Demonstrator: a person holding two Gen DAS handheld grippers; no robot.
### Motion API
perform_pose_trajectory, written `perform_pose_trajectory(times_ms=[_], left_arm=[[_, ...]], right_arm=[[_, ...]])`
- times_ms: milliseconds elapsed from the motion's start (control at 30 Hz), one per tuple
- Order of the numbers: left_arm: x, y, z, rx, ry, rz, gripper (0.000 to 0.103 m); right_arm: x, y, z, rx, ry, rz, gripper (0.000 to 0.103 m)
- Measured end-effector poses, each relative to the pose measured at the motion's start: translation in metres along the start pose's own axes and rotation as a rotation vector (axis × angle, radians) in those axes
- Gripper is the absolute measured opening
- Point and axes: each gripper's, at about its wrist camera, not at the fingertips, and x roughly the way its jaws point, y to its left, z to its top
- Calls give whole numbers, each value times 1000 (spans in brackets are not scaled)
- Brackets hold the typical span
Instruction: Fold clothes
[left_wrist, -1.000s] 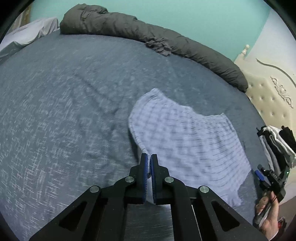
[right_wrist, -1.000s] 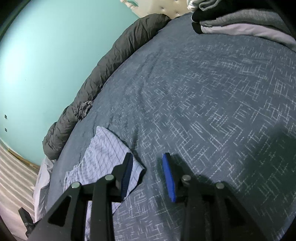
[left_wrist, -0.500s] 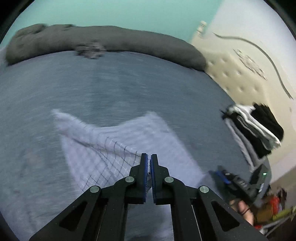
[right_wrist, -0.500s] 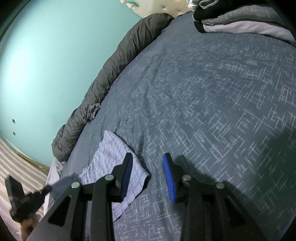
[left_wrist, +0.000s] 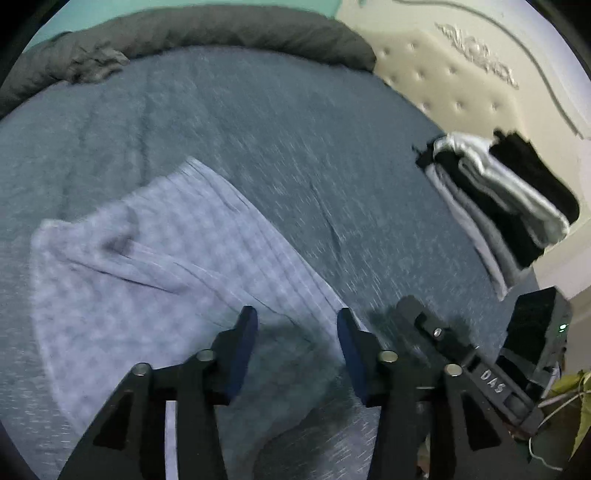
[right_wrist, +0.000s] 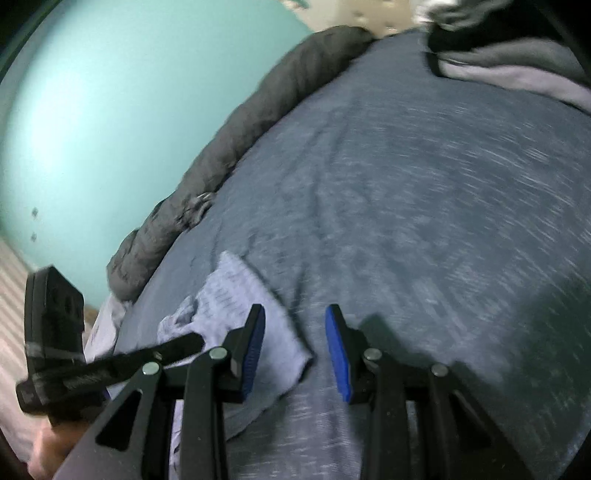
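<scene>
I am working over a bed with a blue-grey flecked bedspread (left_wrist: 303, 155), a rolled dark grey duvet (left_wrist: 229, 29) along its far edge under a teal wall (right_wrist: 110, 92), and a cream tufted headboard (left_wrist: 454, 70) to one side. The pale lilac checked garment (left_wrist: 155, 258) lies flat on the bedspread, folded over on itself, just under my left gripper (left_wrist: 297, 328). A second ago that gripper was pinched tight on the garment's edge, lifting it; now its jaws are opening and the cloth lies loose beneath them, gripped by neither pad. My right gripper (right_wrist: 293, 325) is partly open as before, with nothing between its blue pads; the garment's near corner lies just beside its left finger. Only the left view shows the stack of folded black, grey and white clothes (left_wrist: 498, 199) in full, near the headboard; the right view shows the person's hand (right_wrist: 51, 446) holding the left gripper's handle.
</scene>
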Motion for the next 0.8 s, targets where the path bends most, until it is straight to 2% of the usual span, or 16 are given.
perform_pose_trajectory(times_ms=[100,133,167,400,567,700,800], left_arm=[[-15,26,11,-28,-32,75,49],[-17,35,16,-39,-36,103,49],[-19,44,20,-50,-39,128,49],[2,88,49,-74,12,266,49],[23,91,61,-25,31,292,49],[41,87,67,10,33,297,49],[49,87,68,16,39,301,49]], right_arm=[[12,11,-1,-12,33,55,36],[17,14,-2,-7,50,70,44],[22,16,-3,-4,68,84,47],[49,42,-10,-68,152,89,47],[63,47,-15,-116,216,64,47],[71,46,-18,-144,265,77,40],[73,44,-19,-156,281,66,29]])
